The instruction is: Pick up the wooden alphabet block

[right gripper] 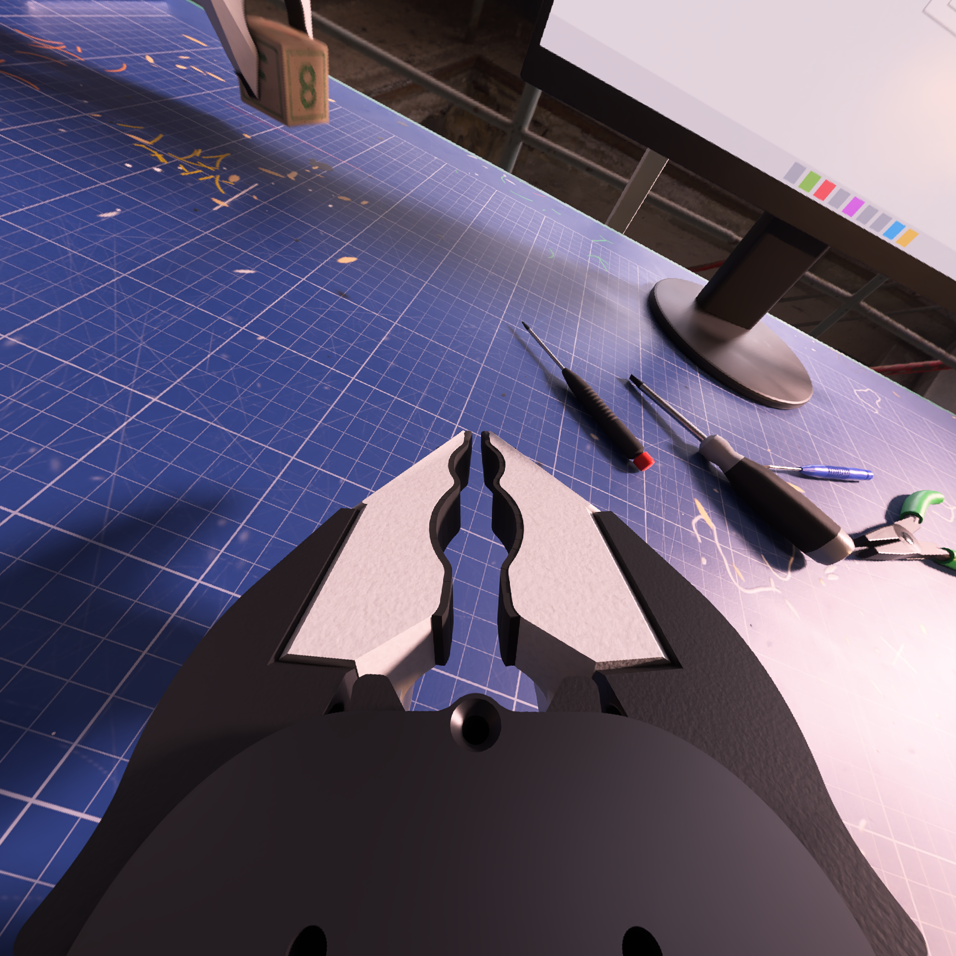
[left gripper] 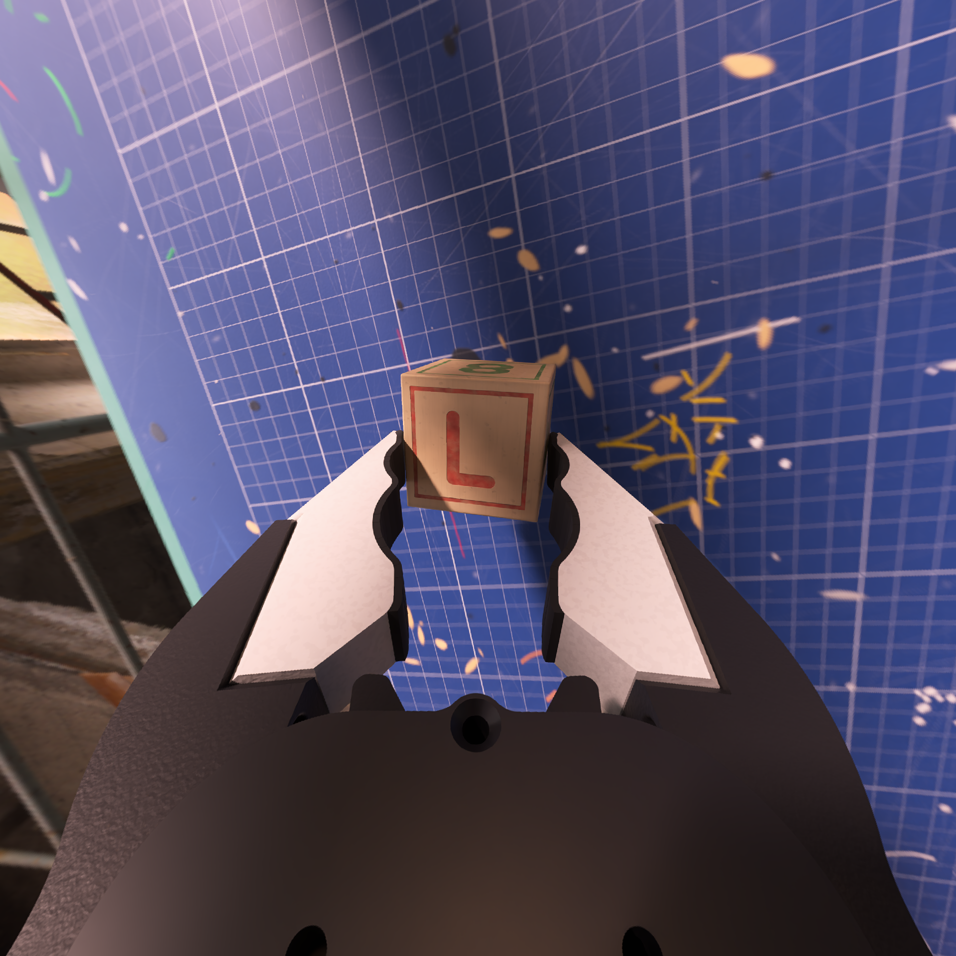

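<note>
The wooden alphabet block (left gripper: 473, 445) is a tan cube with a red-framed face toward me and a green-marked face on top. My left gripper (left gripper: 475, 439) is shut on it, one fingertip on each side, and holds it above the blue cutting mat (left gripper: 724, 207). The block also shows in the right wrist view (right gripper: 295, 77) at the top left, held off the mat between the left gripper's fingers (right gripper: 235, 36). My right gripper (right gripper: 476, 437) is shut and empty, low over the mat.
A monitor (right gripper: 776, 77) on a round grey stand (right gripper: 734, 346) is at the right. Two screwdrivers (right gripper: 595, 398) (right gripper: 765, 491), a small blue tool (right gripper: 833, 472) and green-handled pliers (right gripper: 915, 533) lie beside it. The mat's left edge (left gripper: 103, 372) drops off to metal framing.
</note>
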`<action>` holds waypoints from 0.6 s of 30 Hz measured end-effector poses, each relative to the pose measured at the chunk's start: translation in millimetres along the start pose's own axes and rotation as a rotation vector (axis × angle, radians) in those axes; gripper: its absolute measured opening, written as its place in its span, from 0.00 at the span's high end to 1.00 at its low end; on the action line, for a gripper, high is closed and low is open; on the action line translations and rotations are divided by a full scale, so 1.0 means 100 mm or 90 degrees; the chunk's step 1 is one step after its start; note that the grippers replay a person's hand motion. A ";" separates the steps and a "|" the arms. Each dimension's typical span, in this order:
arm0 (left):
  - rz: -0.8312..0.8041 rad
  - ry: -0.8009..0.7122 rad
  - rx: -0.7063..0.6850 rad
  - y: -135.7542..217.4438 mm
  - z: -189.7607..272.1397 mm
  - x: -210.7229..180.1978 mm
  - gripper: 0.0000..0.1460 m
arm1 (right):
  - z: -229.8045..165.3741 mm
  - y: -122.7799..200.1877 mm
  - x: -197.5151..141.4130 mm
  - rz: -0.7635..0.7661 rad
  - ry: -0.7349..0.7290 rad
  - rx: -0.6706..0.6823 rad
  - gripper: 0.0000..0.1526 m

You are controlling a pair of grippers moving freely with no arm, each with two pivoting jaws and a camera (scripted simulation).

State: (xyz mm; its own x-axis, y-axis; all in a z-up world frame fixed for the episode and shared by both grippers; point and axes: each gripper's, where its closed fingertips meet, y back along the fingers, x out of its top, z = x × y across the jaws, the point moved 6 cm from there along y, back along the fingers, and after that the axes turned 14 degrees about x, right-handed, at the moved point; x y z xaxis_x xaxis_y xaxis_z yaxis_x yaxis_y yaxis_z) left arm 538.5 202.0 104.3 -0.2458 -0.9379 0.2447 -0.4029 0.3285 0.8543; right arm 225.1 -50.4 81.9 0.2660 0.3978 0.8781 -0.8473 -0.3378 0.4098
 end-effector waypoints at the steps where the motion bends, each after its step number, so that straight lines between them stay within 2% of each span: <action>1: 0.007 -0.004 0.008 0.12 0.01 -0.01 0.62 | 0.00 0.00 0.00 0.001 -0.001 0.000 0.98; 5: 0.039 -0.023 0.022 0.70 0.19 -0.02 0.62 | 0.00 0.00 0.00 0.000 0.001 0.000 0.98; 9: 0.084 -0.062 0.016 1.26 0.57 0.09 0.62 | 0.00 0.00 0.00 0.000 0.002 -0.001 0.98; 14: 0.164 -0.182 -0.021 1.73 1.32 0.60 0.62 | -0.01 0.00 0.00 -0.001 0.004 -0.001 0.98; 18: 0.241 -0.261 -0.070 1.86 1.91 1.10 0.62 | -0.01 0.00 0.00 0.000 0.004 -0.001 0.98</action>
State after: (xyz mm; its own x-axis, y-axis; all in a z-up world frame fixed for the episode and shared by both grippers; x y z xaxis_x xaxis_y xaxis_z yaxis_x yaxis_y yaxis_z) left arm 268.2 181.4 203.0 -0.6860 -0.6298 0.3644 -0.1306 0.5993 0.7898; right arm 224.9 -49.8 81.7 0.2629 0.4029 0.8767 -0.8478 -0.3373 0.4093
